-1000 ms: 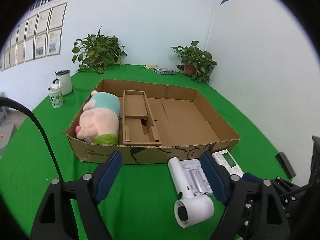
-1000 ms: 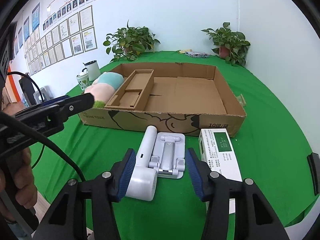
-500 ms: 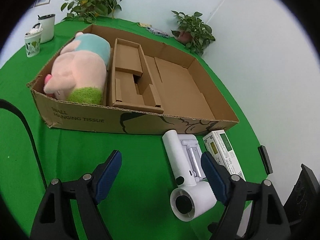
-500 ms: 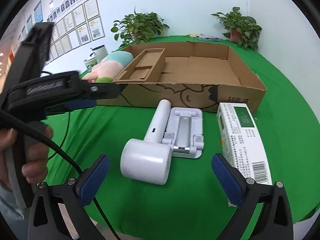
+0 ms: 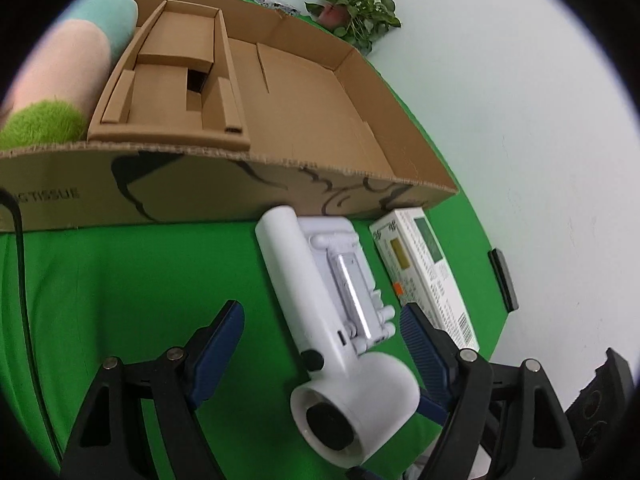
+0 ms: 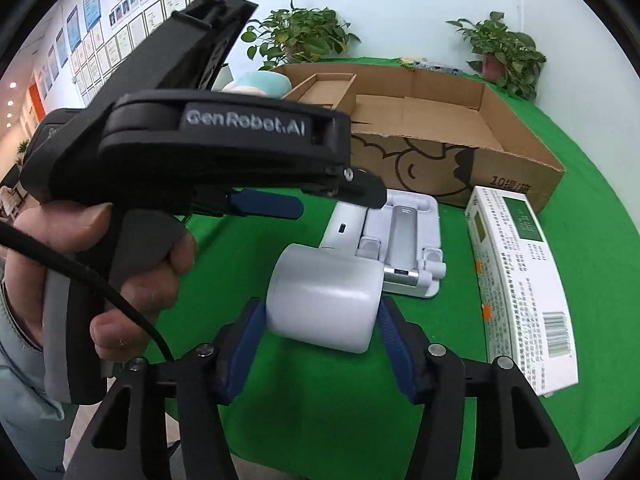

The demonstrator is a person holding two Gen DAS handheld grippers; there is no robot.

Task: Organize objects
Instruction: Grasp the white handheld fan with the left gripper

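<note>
Judging by the layout, the sorting was barely begun: only the plush toy point(image 5: 60, 80) lay in the left end of the cardboard box point(image 5: 240, 196), beside its divider insert point(image 5: 176, 80). Left gripper point(image 5: 320, 332) hung apart over the hair dryer's point(image 5: 320, 312) handle. Right gripper point(image 6: 320, 320) straddled the dryer head, pads near, contact unclear. 3 items remained on the green surface point(image 5: 140, 280): dryer, white stand point(image 6: 408, 248) and carton point(image 6: 520, 280).

My right gripper point(image 6: 320, 334) has narrowed around the hair dryer point(image 6: 324, 308) head; my left gripper point(image 5: 320, 340) moved nearer over its handle.
</note>
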